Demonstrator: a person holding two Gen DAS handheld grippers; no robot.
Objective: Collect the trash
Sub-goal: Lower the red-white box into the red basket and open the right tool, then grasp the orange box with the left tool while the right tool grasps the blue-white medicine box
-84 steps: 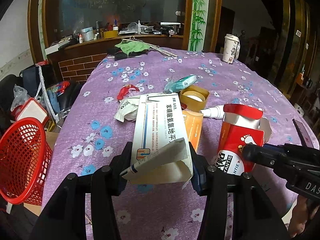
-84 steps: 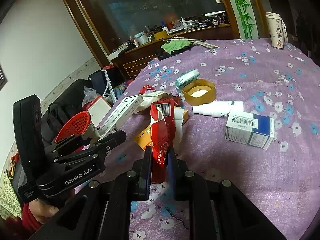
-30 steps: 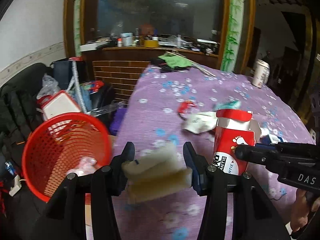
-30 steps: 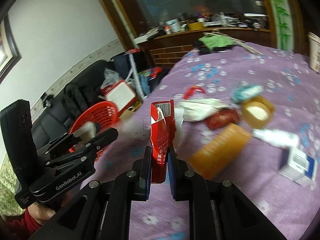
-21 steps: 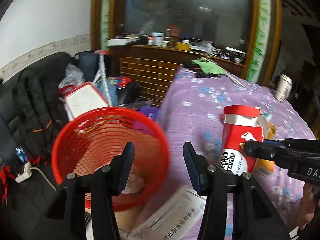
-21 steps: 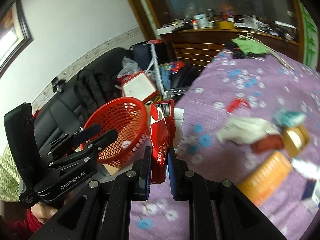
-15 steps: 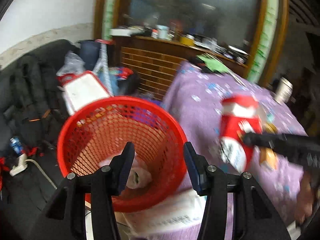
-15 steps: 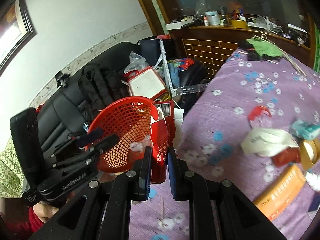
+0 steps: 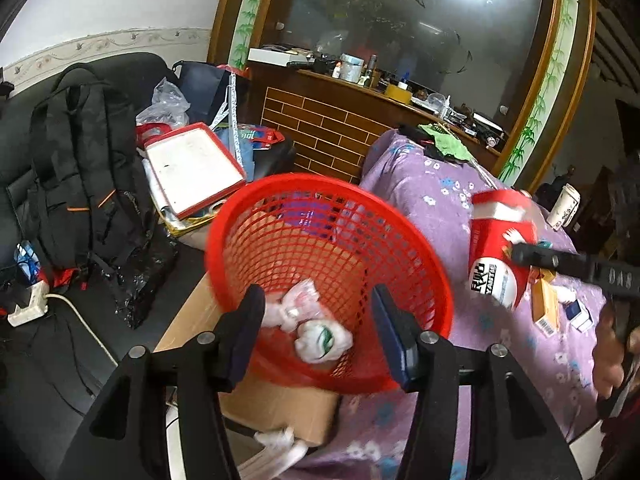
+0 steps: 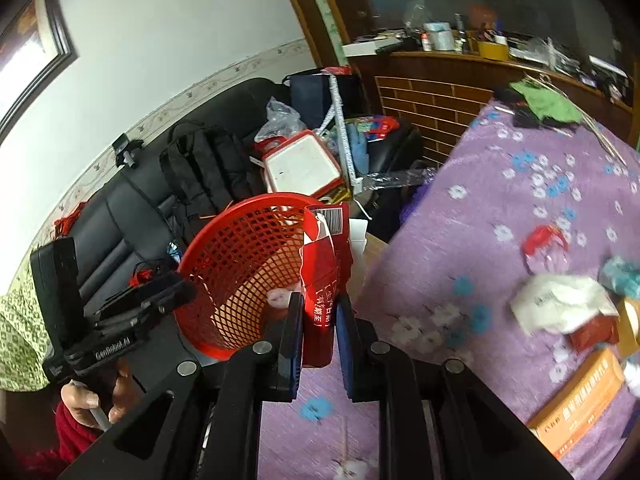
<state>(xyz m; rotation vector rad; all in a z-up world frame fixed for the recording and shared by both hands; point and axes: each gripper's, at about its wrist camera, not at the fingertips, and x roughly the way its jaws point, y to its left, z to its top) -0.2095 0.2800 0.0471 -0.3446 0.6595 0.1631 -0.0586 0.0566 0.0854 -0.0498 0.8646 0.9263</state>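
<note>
- My left tongs (image 9: 316,316) hang spread and empty over the red basket (image 9: 256,216), beside the worktop (image 10: 520,208).
- My right tongs (image 10: 319,318) pinch the red carton (image 10: 322,264) upright near the rim, ready for dropping in.

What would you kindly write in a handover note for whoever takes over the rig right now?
Left tongs: open and holding nothing, over the red basket.
Right tongs: shut on the red carton, beside the basket's rim.
Done: crumpled wrappers lie in the basket.
Left: drop the carton in, then clear the purple table: orange box, white crumpled paper, red wrapper.
</note>
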